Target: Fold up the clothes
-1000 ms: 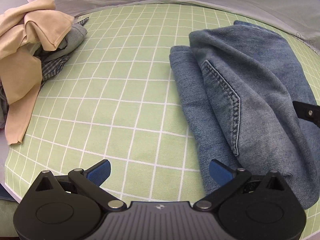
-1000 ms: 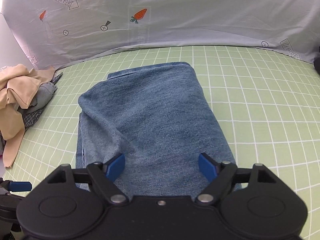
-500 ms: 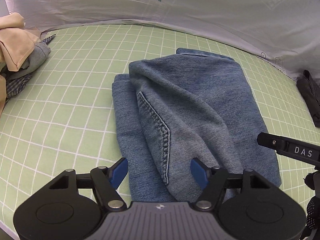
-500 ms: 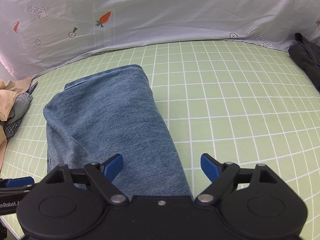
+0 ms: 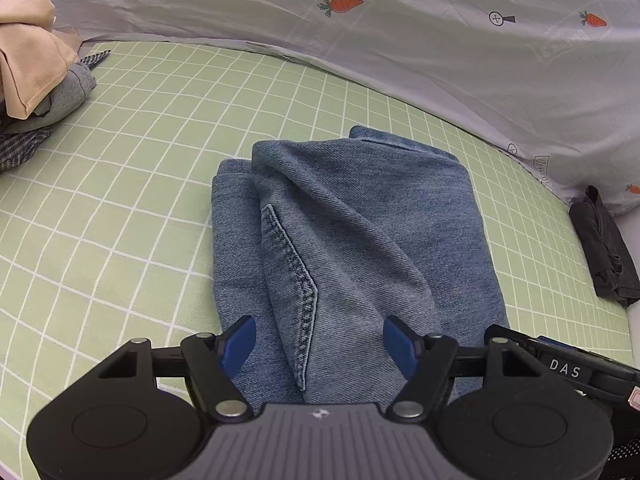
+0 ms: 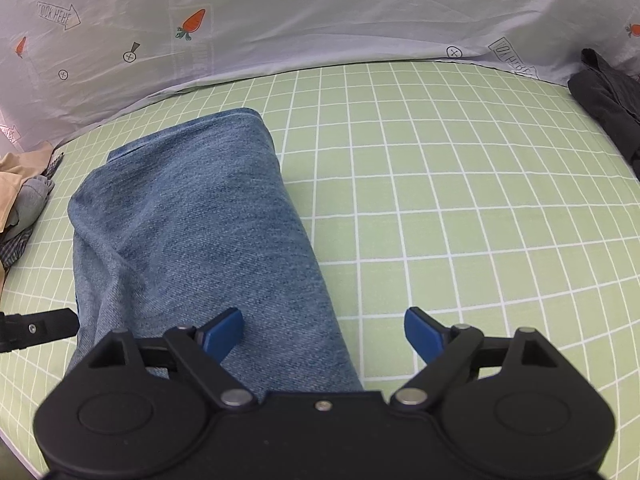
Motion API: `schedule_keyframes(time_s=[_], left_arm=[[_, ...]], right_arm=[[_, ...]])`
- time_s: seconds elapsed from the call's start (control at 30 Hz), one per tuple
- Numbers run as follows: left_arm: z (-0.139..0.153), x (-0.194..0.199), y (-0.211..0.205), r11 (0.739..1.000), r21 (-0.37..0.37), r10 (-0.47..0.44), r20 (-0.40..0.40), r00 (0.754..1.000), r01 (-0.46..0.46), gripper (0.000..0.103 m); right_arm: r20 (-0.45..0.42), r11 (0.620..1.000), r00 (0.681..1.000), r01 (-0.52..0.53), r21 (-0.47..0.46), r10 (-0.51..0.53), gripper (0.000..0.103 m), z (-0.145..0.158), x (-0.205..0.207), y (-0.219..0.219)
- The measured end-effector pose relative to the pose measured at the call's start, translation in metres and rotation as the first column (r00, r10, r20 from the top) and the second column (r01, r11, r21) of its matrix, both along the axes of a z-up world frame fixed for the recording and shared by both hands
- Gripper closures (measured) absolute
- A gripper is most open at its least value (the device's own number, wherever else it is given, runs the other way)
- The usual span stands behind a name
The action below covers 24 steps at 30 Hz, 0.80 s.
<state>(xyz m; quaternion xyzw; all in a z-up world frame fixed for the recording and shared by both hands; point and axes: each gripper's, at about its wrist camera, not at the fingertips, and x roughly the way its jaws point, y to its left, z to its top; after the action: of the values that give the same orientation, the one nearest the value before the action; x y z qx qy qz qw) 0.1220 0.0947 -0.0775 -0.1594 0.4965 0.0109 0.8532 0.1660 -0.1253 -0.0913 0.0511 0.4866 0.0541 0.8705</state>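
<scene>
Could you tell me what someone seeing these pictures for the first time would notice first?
The folded blue jeans in the middle of the green checked sheet draw the eye first, with both open tongs, left and right, at their near edge. Next comes the heap of unfolded clothes at the far left, then a dark garment at the right edge.

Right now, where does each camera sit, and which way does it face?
Left wrist: sits on the left hand-held gripper, open, facing forward over the folded jeans; the right hand-held gripper's edge shows at lower right.
Right wrist: sits on the right hand-held gripper, open, facing over the jeans' right edge and the green checked sheet; the left hand-held gripper's tip shows at far left.
Both share the jeans, the sheet, the pile of clothes and the dark garment.
</scene>
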Motion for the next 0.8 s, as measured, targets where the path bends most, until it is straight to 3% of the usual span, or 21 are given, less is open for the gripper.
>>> schedule_keyframes(time_s=[0.23,0.27,0.3,0.4,0.57,0.7,0.73,0.8], left_arm=[[-0.021,0.012,-0.013,0.999,-0.044,-0.027,-0.02,0.999,0.026,0.034],[-0.015,0.009,-0.012,0.999,-0.042,-0.02,-0.001,1.0,0.02,0.047],[-0.009,0.006,-0.011,0.999,-0.041,-0.013,0.018,1.0,0.014,0.069],[0.008,-0.004,-0.009,0.999,-0.039,0.009,0.076,0.997,-0.006,0.086],[0.036,-0.019,-0.005,0.999,-0.035,0.046,0.168,0.985,-0.04,0.09],[0.029,-0.028,0.02,0.988,0.053,0.136,0.147,0.98,-0.145,0.088],[0.016,-0.028,0.026,0.981,0.09,0.162,0.106,0.981,-0.172,0.086],[-0.003,-0.03,0.04,0.981,0.077,0.172,0.043,0.984,-0.175,0.075]], right_arm=[[-0.005,1.0,1.0,-0.013,-0.015,0.013,0.011,-0.003,0.007,0.007],[-0.005,1.0,1.0,-0.016,-0.019,0.016,0.011,-0.004,0.007,0.007],[-0.004,1.0,1.0,-0.018,-0.023,0.018,0.01,-0.004,0.008,0.008],[-0.007,0.999,1.0,-0.027,-0.022,0.027,0.01,-0.003,0.009,0.008],[0.029,0.997,0.997,-0.073,-0.023,0.074,0.01,0.018,0.007,0.017],[0.034,0.987,0.987,-0.159,-0.034,0.16,0.009,0.027,0.01,0.036],[0.022,0.983,0.983,-0.182,-0.034,0.183,0.009,0.025,0.013,0.042],[-0.007,0.974,0.974,-0.226,-0.034,0.225,0.009,0.021,0.019,0.055]])
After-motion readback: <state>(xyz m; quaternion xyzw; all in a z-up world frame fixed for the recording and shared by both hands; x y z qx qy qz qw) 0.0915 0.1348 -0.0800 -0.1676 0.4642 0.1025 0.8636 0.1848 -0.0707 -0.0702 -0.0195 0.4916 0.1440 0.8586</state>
